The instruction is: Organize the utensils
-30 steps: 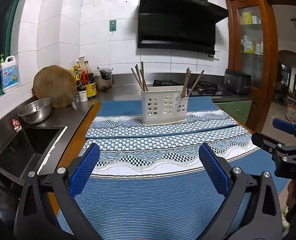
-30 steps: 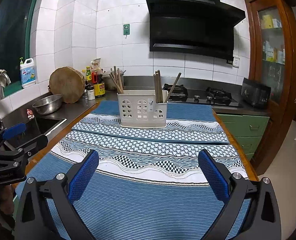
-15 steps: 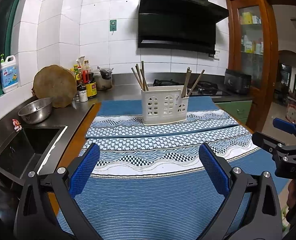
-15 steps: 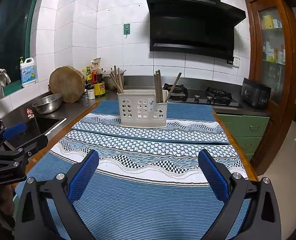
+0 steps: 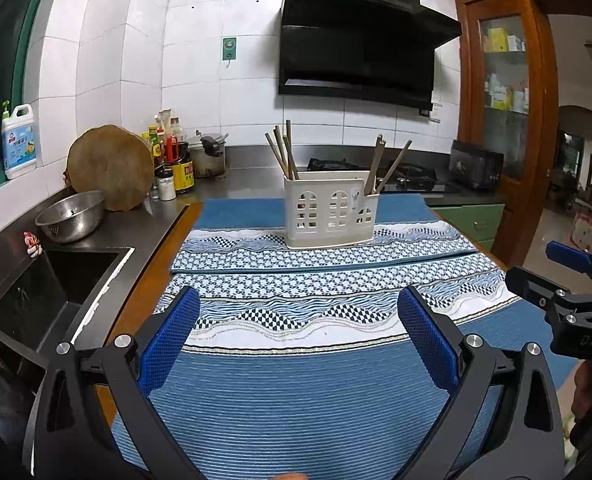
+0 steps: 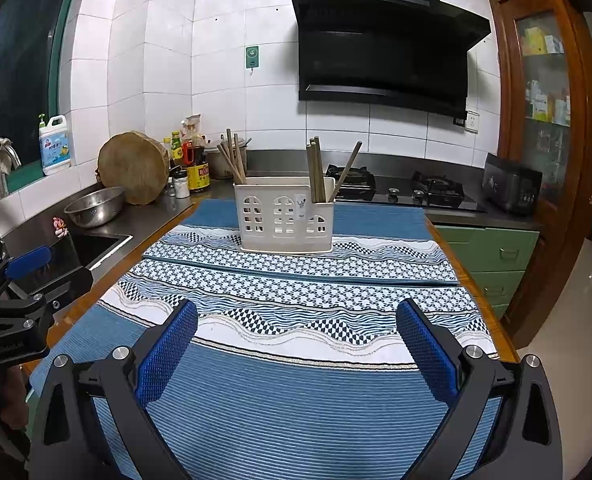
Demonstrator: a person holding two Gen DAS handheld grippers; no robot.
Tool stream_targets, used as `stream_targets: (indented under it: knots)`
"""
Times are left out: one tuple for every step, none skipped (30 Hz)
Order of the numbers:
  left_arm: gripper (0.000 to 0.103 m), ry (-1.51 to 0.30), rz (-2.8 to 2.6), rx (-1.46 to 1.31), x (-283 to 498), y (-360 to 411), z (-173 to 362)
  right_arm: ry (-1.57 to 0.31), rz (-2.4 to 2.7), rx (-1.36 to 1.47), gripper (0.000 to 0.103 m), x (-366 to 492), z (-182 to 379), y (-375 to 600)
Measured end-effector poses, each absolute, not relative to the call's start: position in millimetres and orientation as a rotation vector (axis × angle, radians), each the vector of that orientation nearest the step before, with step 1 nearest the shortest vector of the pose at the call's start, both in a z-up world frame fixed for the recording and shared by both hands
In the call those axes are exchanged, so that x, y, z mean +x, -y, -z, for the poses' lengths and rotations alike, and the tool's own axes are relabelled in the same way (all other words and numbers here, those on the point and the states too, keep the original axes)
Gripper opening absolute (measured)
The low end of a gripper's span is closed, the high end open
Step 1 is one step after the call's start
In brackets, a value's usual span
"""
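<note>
1. Presently, both tools are held low over the near end of the blue patterned mat, well apart from the utensil holder. Nothing is gripped by either.
2. The left gripper is seen with its jaws spread wide and the blue pads bare. The right gripper is likewise spread wide and empty; its side profile also appears at the right edge of the left wrist view.
3. The white holder stands upright on the far mat, near the stove. One bundle of chopsticks leans in its left compartment. A second bundle stands in its right compartment, with one stick angled off to the right.
4. No loose utensil is visible on the mat or table in either view.
5. The step in hand is judged to be either a start or a finished sort; which of the two cannot be told from these views.
6. If sorting remains, a forward reach to the holder is called for. A single stick top should be approached from above, the jaws narrowed around it, and the stick lifted straight up so the holder is not tipped.
</note>
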State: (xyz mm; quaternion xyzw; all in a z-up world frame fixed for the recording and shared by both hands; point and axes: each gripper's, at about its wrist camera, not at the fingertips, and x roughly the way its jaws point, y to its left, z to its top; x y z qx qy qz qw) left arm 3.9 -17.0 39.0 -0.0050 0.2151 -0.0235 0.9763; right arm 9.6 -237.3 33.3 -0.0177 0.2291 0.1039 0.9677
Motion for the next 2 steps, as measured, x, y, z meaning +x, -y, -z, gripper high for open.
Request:
stream_targets:
  knots:
    - [0.098, -0.435, 0.047, -0.01, 4.2, 17.1, -38.6, -0.464, -0.21, -0.035, 0.096, 9.7, -33.1, 237.3]
    - [0.098, -0.436, 0.047, -0.01, 4.4, 16.7, -38.1, -0.464, -0.21, -0.035, 0.096, 9.7, -33.0, 238.1]
